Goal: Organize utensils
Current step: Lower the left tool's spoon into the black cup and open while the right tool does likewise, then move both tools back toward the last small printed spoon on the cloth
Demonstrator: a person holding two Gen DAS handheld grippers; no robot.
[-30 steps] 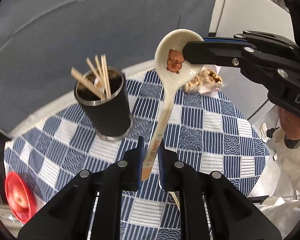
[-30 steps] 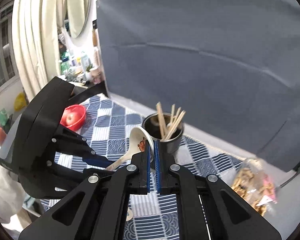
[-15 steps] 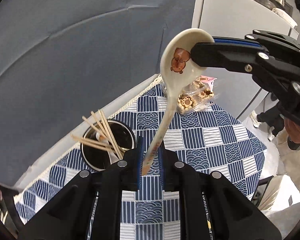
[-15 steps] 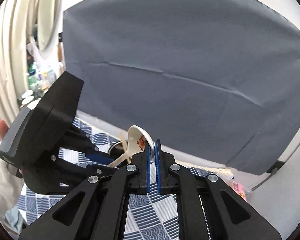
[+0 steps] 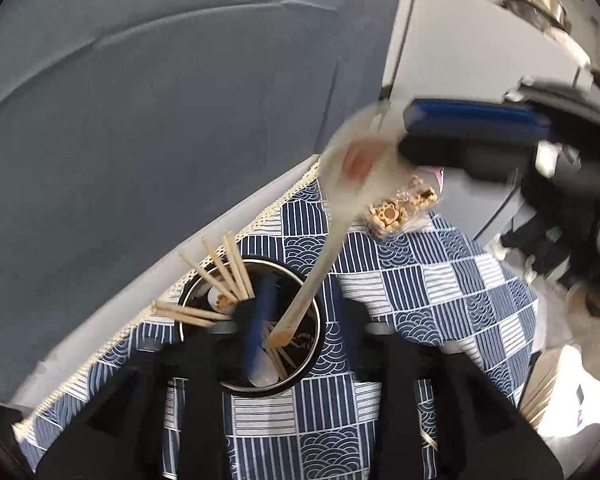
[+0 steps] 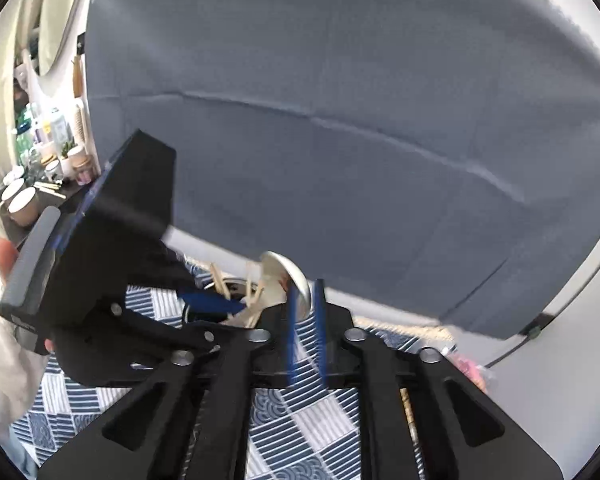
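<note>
The white spoon [image 5: 340, 200] hangs over the black cup [image 5: 312, 344], which stands on the table [image 5: 440, 280] with the blue checked cloth. Its handle tip is just above or already inside the cup mouth; the blur does not let me decide. The wooden chopsticks [image 5: 220, 268] lean on the far left rim of the cup.

The right claw [image 6: 305, 320] stands a little apart, with the spoon bowl just at its fingertips; I cannot tell if it still presses the bowl. The left claw [image 5: 304, 320] is wide, its fingers on both sides of the handle and not touching it.

I judge that the step is to drop the spoon into the cup. To do it well, the handle should go down on the near right side, away from the chopsticks, so it does not push them out. A low, slow release is better, because a ceramic spoon may bounce or tip the cup.
</note>
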